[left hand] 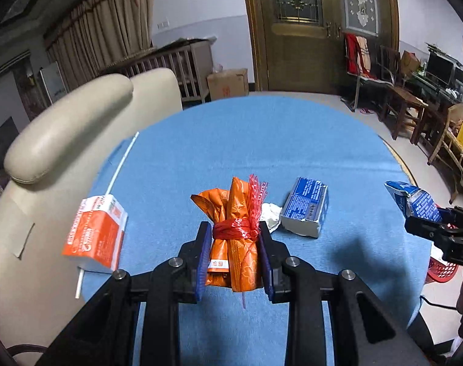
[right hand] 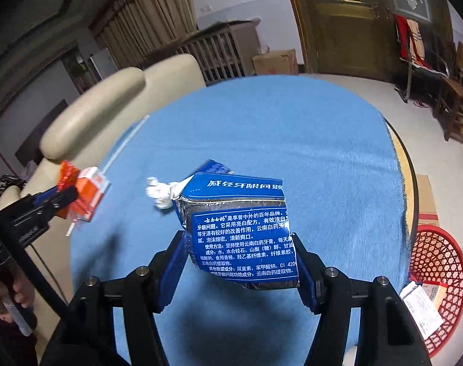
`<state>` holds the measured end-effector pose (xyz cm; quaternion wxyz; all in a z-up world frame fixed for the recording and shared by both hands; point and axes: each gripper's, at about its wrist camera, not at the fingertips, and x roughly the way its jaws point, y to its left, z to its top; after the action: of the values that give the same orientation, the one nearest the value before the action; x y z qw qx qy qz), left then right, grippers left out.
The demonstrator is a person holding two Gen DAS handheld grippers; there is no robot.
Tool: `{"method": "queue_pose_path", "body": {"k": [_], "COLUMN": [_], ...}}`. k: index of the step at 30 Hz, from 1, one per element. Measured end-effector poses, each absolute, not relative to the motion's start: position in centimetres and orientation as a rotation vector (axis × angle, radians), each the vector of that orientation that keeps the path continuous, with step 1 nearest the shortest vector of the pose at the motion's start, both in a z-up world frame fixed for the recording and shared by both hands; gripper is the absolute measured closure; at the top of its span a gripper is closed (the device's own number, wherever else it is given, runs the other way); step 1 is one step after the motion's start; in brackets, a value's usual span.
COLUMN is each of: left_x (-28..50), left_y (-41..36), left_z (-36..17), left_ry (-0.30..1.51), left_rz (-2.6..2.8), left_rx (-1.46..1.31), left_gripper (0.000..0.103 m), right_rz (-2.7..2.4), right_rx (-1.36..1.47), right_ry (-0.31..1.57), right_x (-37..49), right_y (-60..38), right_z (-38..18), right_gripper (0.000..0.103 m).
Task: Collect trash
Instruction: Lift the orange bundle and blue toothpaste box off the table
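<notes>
My left gripper [left hand: 234, 235] is shut on an orange wrapper bundle [left hand: 234, 244] tied with red plastic net, held above the blue table [left hand: 262, 140]. My right gripper [right hand: 239, 241] is shut on a torn blue toothpaste box [right hand: 243, 235], also lifted off the cloth. On the table lie an orange-and-white drink carton [left hand: 94, 235] with a straw at the left edge, a second blue box [left hand: 304, 207] and a crumpled white tissue [left hand: 269, 213]. The tissue [right hand: 158, 193] and the carton [right hand: 92, 189] also show in the right wrist view, behind the left gripper [right hand: 63, 198].
A red mesh basket [right hand: 439, 274] with paper in it stands on the floor at the table's right, next to a cardboard box [right hand: 426, 198]. A cream sofa [left hand: 63, 128] borders the table's left side. Chairs and a desk [left hand: 414, 100] line the right wall.
</notes>
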<state>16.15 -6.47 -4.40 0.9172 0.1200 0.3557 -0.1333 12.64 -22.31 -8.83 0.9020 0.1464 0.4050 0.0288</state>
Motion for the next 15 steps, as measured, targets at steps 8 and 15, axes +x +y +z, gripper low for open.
{"method": "queue_pose_path", "body": {"k": [8, 15], "left_x": [13.1, 11.4], "left_y": [-6.8, -7.3], "left_z": [-2.2, -1.1], "left_ry": [0.653, 0.619], "left_rz": [-0.237, -0.235], "left_rx": [0.263, 0.264], "left_gripper": [0.072, 0.072], "right_rz": [0.105, 0.131], "right_rx": [0.296, 0.290], "right_ry": [0.773, 0.735], "right_x": [8.6, 6.2], "right_y": [-20.8, -20.2], "right_z": [-5.6, -4.2], "right_gripper": [0.036, 0.036]}}
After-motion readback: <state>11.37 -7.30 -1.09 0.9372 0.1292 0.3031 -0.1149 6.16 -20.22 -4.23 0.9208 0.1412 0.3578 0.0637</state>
